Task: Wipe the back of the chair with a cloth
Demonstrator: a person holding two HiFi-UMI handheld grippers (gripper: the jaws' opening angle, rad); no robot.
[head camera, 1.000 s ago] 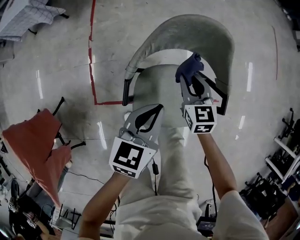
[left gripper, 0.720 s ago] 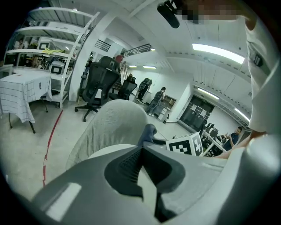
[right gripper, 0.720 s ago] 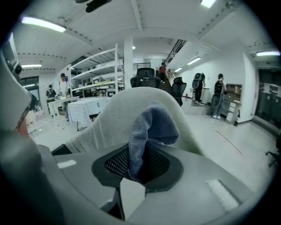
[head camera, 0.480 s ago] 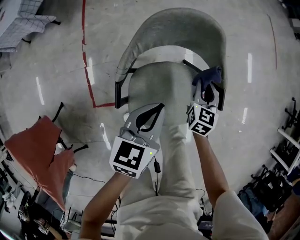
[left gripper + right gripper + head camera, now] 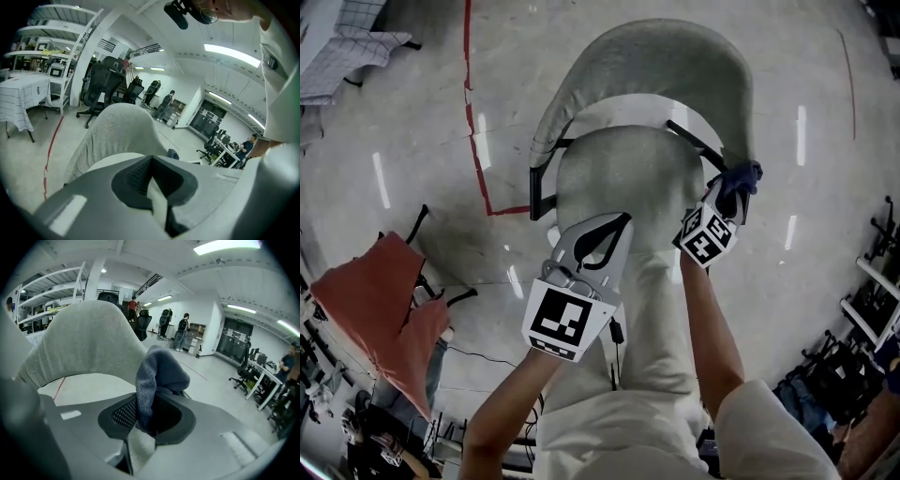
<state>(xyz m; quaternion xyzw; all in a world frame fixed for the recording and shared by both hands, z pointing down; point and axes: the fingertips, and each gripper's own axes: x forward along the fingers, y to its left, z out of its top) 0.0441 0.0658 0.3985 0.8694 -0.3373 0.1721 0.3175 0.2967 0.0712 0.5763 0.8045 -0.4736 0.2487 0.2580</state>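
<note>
The chair has a grey curved back (image 5: 675,52) and a white seat (image 5: 637,108); in the head view it stands straight ahead of me. My right gripper (image 5: 724,192) is shut on a dark blue cloth (image 5: 741,176) at the right end of the back, by the black armrest (image 5: 698,145). In the right gripper view the cloth (image 5: 157,376) bulges up out of the jaws, with the chair back (image 5: 86,341) to its left. My left gripper (image 5: 623,218) hangs shut and empty over the seat's front. The left gripper view looks along its jaws at the chair back (image 5: 119,131).
A person's leg in light trousers (image 5: 628,187) lies over the seat. A red tape line (image 5: 470,112) marks the floor at left. An orange-draped stand (image 5: 370,291) is at lower left, a checked cloth (image 5: 352,42) at top left, office chairs (image 5: 862,309) at right.
My right gripper has carried the cloth from the middle of the chair back's inner side to its right end. The left gripper has barely moved.
</note>
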